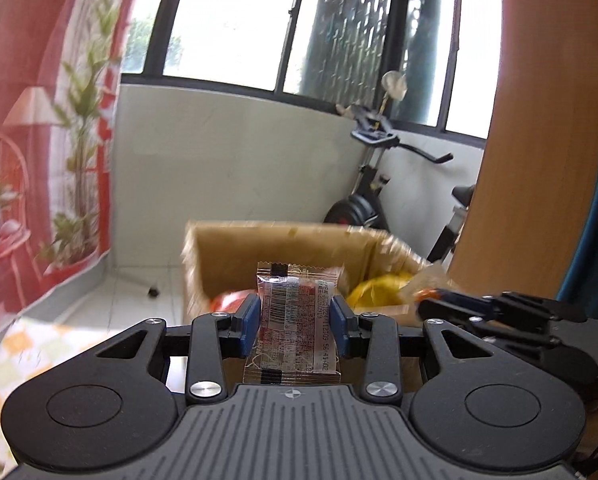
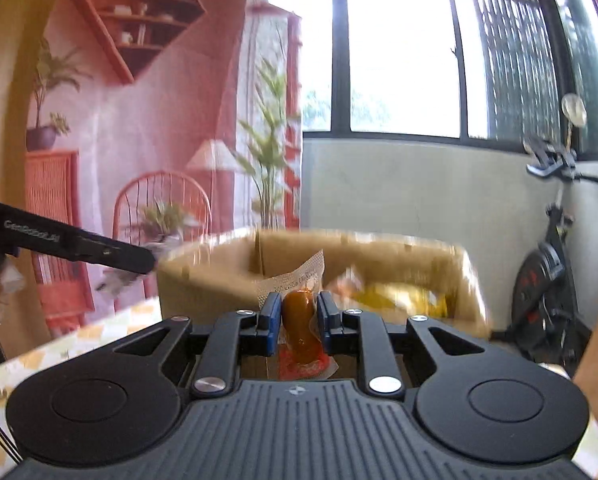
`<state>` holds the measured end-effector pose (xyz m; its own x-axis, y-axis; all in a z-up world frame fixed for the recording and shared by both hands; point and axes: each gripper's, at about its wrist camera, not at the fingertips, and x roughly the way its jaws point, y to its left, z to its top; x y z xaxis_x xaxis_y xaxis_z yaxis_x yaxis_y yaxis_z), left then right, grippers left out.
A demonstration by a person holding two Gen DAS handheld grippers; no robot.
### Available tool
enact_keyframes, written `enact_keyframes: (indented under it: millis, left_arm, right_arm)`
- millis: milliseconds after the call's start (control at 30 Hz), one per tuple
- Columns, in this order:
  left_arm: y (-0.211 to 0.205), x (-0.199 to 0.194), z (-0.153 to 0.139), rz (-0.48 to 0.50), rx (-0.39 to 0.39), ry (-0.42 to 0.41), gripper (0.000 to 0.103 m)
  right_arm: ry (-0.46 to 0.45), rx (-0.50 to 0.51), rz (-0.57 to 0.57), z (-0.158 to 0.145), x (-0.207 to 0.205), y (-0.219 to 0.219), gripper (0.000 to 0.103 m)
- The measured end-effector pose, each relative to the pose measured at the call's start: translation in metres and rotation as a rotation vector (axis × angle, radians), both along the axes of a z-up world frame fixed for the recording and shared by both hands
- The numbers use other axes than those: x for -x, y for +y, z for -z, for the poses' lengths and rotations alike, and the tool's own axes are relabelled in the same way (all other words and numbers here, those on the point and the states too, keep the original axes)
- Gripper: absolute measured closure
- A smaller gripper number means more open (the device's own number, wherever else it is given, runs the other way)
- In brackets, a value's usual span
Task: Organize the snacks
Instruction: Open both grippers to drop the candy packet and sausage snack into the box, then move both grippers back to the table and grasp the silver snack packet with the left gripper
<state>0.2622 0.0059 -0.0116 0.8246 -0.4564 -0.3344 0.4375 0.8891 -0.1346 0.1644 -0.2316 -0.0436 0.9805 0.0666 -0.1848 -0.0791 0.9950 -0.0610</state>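
Note:
My left gripper (image 1: 295, 326) is shut on a clear-wrapped snack packet (image 1: 295, 320) with a barcode, held upright in front of an open cardboard box (image 1: 235, 240). The box holds a yellow bag (image 1: 379, 290) and a red-orange packet (image 1: 231, 300). My right gripper (image 2: 297, 322) is shut on a sausage in a clear wrapper (image 2: 299, 328), held before the same box (image 2: 211, 272), where the yellow bag (image 2: 399, 298) shows. The right gripper appears at the right of the left wrist view (image 1: 459, 304); the left gripper enters the right wrist view from the left (image 2: 99, 248).
The box stands on a table with a yellow-checked cloth (image 1: 31, 352) (image 2: 99, 336). An exercise bike (image 1: 379, 184) (image 2: 547, 280) stands behind by the window wall. A pink printed backdrop (image 2: 139, 120) hangs at the left. A wooden panel (image 1: 539, 120) rises at the right.

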Motion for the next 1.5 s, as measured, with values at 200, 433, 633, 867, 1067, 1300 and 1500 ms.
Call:
enact_keyframes:
  millis: [200, 433, 633, 867, 1067, 1300, 1500]
  left_arm:
    - [-0.035, -0.063, 0.003, -0.013, -0.028, 0.061, 0.063]
    - [-0.042, -0.096, 0.014, -0.025, -0.065, 0.121, 0.062]
    - [-0.028, -0.106, 0.019, -0.042, -0.079, 0.171, 0.046]
    - [0.001, -0.085, 0.006, -0.063, -0.061, 0.149, 0.046]
    - [0.027, -0.057, -0.003, -0.080, -0.026, 0.144, 0.046]
    - [0.055, -0.021, 0.007, -0.104, 0.015, 0.170, 0.046]
    - [0.066, -0.004, 0.027, -0.126, -0.002, 0.213, 0.046]
  right_arm:
    - [0.014, -0.002, 0.037, -0.023, -0.052, -0.010, 0.082]
    - [0.093, -0.014, 0.106, -0.016, -0.106, -0.018, 0.082]
    - [0.153, -0.038, 0.148, -0.008, -0.119, -0.026, 0.070]
    - [0.096, -0.055, 0.154, -0.021, -0.087, -0.032, 0.064]
    - [0.068, -0.082, 0.148, -0.025, -0.052, -0.035, 0.063]
    - [0.059, -0.105, 0.137, -0.016, -0.012, -0.029, 0.063]
    - [0.092, -0.093, 0.116, 0.001, 0.005, -0.016, 0.063]
